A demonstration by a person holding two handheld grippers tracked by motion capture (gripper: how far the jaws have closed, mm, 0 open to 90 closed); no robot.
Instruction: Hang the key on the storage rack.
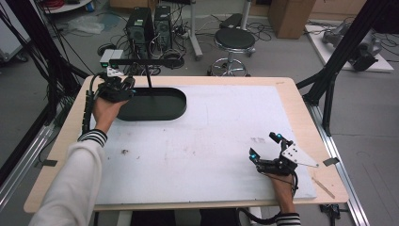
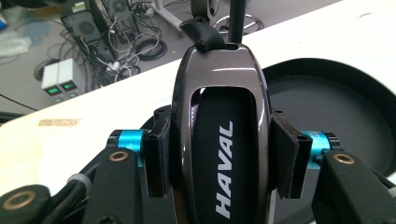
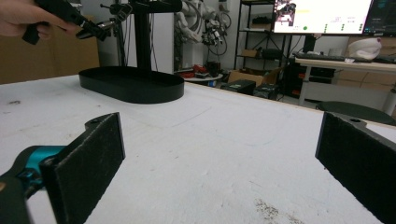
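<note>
The left tongs [image 2: 219, 154] are clamped on a glossy Haval key fob [image 2: 219, 116], its long axis running straight out between the pads, held over the black oval tray [image 1: 155, 106] at the desk's [image 1: 211, 141] far left corner. The right tongs [image 1: 266, 147] stand apart, empty, near the right edge.

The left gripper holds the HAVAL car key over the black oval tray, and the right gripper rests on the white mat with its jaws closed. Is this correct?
Not entirely. The right gripper has its jaws wide open with nothing between them, as the right gripper view shows. The rest stands: the left gripper clamps the HAVAL car key over the black oval tray, and the right rests on the white mat.
</note>
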